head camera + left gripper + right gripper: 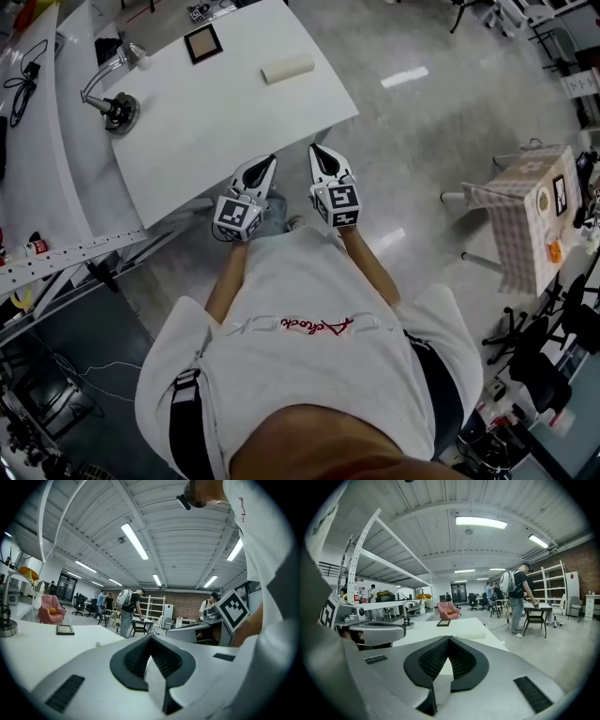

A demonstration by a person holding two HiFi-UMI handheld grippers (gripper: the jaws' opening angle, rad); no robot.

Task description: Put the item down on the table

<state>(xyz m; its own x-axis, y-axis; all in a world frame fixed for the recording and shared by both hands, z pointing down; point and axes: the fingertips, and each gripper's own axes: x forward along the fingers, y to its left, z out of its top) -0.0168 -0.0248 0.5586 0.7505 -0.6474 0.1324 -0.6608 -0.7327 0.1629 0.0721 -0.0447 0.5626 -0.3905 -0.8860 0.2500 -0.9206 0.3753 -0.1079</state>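
Both grippers are held side by side just before the near edge of the white table. My left gripper is shut, its pads meeting at the tip with nothing between them. My right gripper is shut and empty as well. A cream block lies on the table's far right part, ahead of both grippers. A dark picture frame lies flat further back. No item is in either gripper.
A desk lamp with a round base stands at the table's left. A long white bench runs along the left. A checked-cloth table is at the right. Several people stand at desks in the far room.
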